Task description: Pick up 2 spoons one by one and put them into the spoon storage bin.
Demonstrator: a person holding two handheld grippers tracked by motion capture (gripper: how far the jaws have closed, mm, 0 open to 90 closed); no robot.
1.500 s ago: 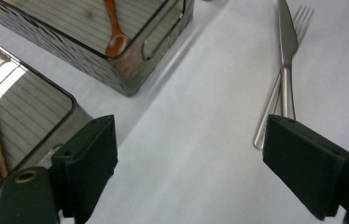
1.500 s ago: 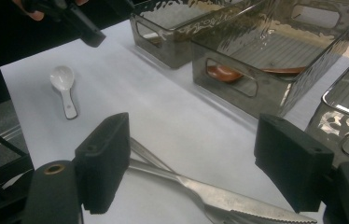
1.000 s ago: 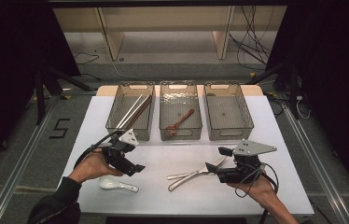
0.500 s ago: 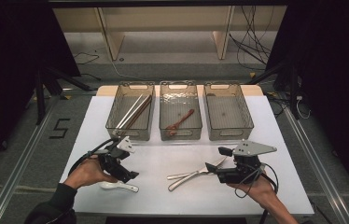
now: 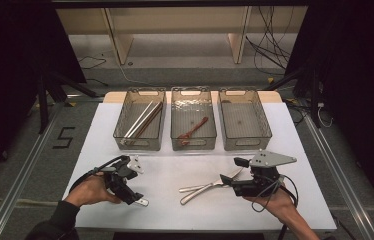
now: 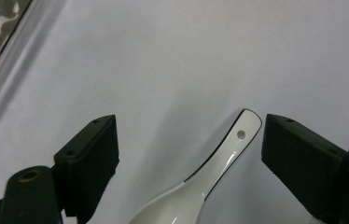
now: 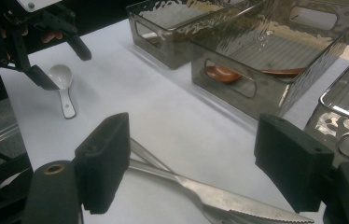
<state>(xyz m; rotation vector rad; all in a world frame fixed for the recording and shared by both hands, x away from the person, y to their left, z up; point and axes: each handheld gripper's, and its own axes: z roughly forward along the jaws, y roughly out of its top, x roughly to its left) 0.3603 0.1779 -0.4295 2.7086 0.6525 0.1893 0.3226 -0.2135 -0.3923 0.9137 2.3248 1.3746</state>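
A white ceramic spoon (image 6: 210, 182) lies on the white table near the front left. Its handle points away between the jaws of my left gripper (image 6: 189, 144), which stands open astride it without touching. From above, the left gripper (image 5: 129, 192) covers most of the spoon, and only the handle tip (image 5: 142, 202) peeks out. A metal knife (image 7: 228, 198) and a second metal utensil (image 5: 202, 190) lie crossed at the front middle. My right gripper (image 5: 232, 172) is open at their right ends, jaws on either side of the knife (image 5: 230, 176).
Three clear bins stand in a row at the back. The left bin (image 5: 117, 135) holds chopsticks (image 5: 142, 120), the middle bin (image 5: 193, 146) a brown wooden spoon (image 5: 193, 131), and the right bin (image 5: 267, 132) has nothing in it. Bare table lies between the bins and the grippers.
My left gripper has moved toward the table's near edge and down over the white spoon, so its jaws now straddle the handle. The right gripper and the metal cutlery have stayed put.
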